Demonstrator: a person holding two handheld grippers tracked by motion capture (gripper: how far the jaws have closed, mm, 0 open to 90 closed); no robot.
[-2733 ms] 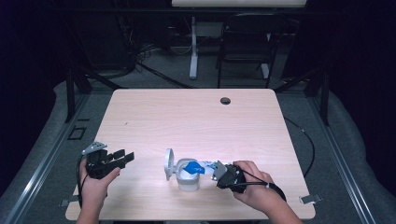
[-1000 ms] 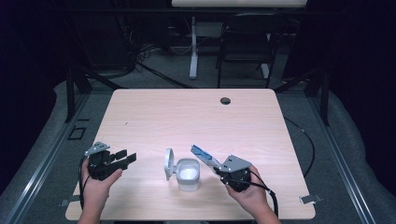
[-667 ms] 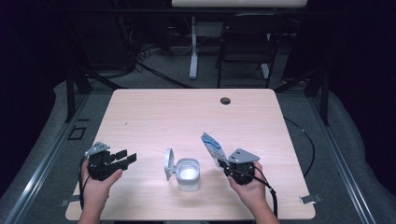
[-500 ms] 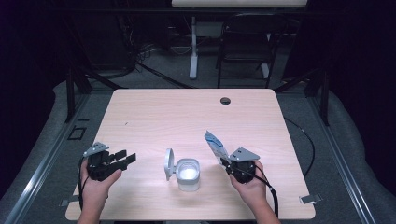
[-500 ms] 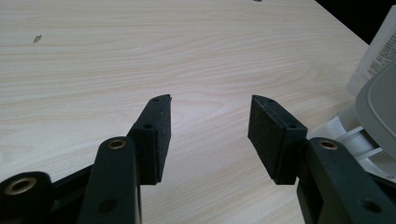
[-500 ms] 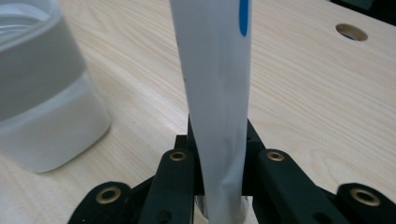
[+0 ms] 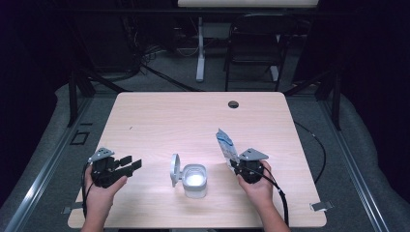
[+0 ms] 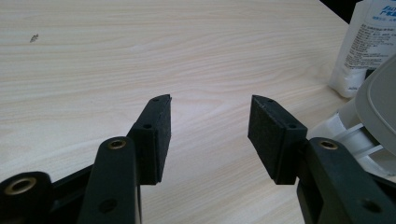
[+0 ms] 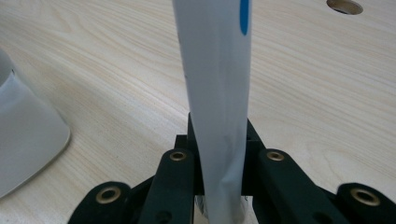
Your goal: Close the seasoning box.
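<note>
High view: my right gripper (image 7: 235,163) sits at the near right of the pale wooden bench (image 7: 159,121), its fingers clamped on the lower end of a flat white pouch with blue print (image 7: 225,143), which stands up and leans away toward the far left. Just left of it, near the middle of the bench's front part, stands a white plastic container (image 7: 194,180) with its round grey hinged lid (image 7: 174,170) flipped open on the left side. My left gripper (image 7: 126,164) rests at the near left, well apart from the container, its fingers spread with nothing between them. A dark round cable hole (image 7: 233,104) lies at the far edge of the bench.

Left gripper view: my 2 black fingers (image 8: 158,135) stand wide apart over bare wood, touching nothing. At the right edge I see the grey lid (image 8: 380,107) and the container's white wall (image 8: 343,123), with the pouch (image 8: 362,44) beyond them, printed side toward me.

Right gripper view: my fingers (image 9: 180,177) press on both faces of the pouch (image 9: 217,79), which rises edge-on straight up the frame with a blue mark near the top. The container (image 9: 25,130) shows at the left, the cable hole (image 9: 344,6) at the top right.
</note>
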